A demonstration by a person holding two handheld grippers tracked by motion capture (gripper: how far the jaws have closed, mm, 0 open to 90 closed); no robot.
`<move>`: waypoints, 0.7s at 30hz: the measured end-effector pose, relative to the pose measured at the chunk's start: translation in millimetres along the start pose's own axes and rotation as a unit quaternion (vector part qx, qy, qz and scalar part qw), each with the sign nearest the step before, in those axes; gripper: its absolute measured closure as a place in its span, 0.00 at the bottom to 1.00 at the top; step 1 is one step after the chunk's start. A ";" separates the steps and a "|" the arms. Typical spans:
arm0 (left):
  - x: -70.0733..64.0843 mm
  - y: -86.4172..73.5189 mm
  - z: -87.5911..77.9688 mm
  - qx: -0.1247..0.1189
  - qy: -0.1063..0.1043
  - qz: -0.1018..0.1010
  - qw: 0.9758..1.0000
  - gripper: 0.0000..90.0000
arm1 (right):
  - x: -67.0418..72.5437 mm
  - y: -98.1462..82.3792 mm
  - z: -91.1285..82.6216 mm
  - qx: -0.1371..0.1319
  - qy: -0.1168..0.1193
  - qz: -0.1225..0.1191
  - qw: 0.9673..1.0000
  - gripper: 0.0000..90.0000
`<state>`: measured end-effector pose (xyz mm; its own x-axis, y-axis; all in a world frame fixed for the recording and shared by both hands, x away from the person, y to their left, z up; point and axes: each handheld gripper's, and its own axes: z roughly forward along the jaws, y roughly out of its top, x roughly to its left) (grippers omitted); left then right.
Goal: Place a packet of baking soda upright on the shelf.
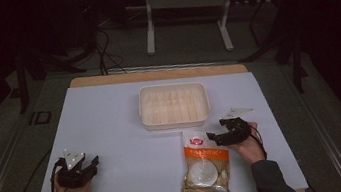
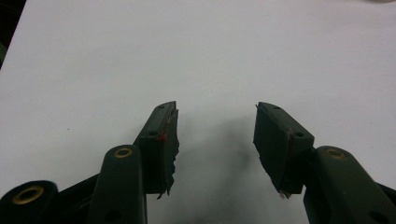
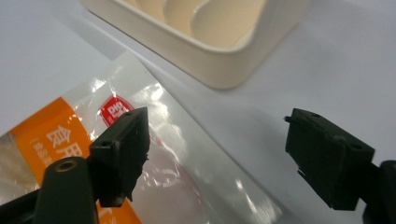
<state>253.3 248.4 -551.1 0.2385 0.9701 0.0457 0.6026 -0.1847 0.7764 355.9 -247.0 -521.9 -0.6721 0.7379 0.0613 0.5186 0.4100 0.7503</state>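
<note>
Clear packet (image 3: 154,154) — orange band reads "食用", red logo unreadable.

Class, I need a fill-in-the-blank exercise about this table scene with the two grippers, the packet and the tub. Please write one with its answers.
1. The right gripper has its jaws ____ above the packet's corner.
2. The packet lies flat on the ____ sheet that covers the table.
3. The cream tub holds ____.
4. The left gripper hovers with ____ between its jaws.

Answers: open; white; nothing; nothing

Tray (image 1: 174,104) at table (image 1: 110,114) centre-rear; packet (image 1: 205,164) just before it, toward right; left gripper (image 1: 90,167) far left, right gripper (image 1: 216,137) over packet's top corner.
</note>
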 end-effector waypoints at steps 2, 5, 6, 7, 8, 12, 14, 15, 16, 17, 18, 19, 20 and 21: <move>0.1 0.1 -0.1 0.002 -0.001 0.000 1.000 0.54 | 1.4 3.4 5.1 0.005 0.003 -0.001 1.000 0.21; 0.0 0.1 -0.1 0.001 0.000 0.000 1.000 0.54 | 3.9 7.7 12.0 0.014 0.010 -0.007 1.000 0.21; 0.0 0.1 0.0 0.001 -0.001 0.000 1.000 0.54 | 5.0 8.7 14.0 0.017 0.014 -0.008 1.000 0.21; 0.0 0.1 0.1 0.001 0.000 0.000 1.000 0.54 | 5.6 9.2 15.7 0.018 0.018 -0.009 1.000 0.21; 0.0 0.1 0.1 0.002 0.000 0.000 1.000 0.54 | 6.4 9.9 18.0 0.020 0.020 -0.011 1.000 0.21; 0.1 0.1 0.1 0.002 0.000 0.000 1.000 0.54 | 7.7 11.0 26.8 0.030 0.028 -0.012 0.999 0.21; 0.0 0.1 0.0 0.001 0.000 0.000 1.000 0.54 | 8.3 11.4 30.0 0.033 0.032 -0.010 0.999 0.21; 0.0 0.1 0.2 0.002 0.000 0.000 1.000 0.53 | 8.7 11.8 31.5 0.035 0.032 -0.013 0.999 0.21; -0.1 0.1 0.2 0.002 0.000 0.000 1.000 0.53 | 9.2 12.1 33.1 0.037 0.034 -0.013 0.999 0.21; -0.1 0.1 0.0 0.002 0.000 0.000 1.000 0.53 | 9.9 12.5 34.6 0.040 0.034 -0.014 0.999 0.21; 0.0 0.1 0.1 0.002 0.000 0.000 1.000 0.53 | 10.6 12.9 36.8 0.041 0.038 -0.015 0.998 0.21; 0.0 0.1 0.1 0.002 0.000 0.000 1.000 0.53 | 10.6 12.9 36.8 0.041 0.038 -0.015 0.998 0.21; 0.0 0.1 0.0 0.002 0.000 0.001 1.000 0.53 | 12.2 13.1 40.0 0.045 0.040 -0.018 0.998 0.21; -0.1 0.1 -0.1 0.001 0.000 0.000 1.000 0.53 | 12.7 12.9 41.2 0.046 0.042 -0.018 0.998 0.21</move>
<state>253.2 248.4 -550.9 0.2389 0.9699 0.0465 0.6038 -0.1859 0.7751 375.8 -210.2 -538.5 -0.7313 0.6757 0.0928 0.5364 0.4857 0.6902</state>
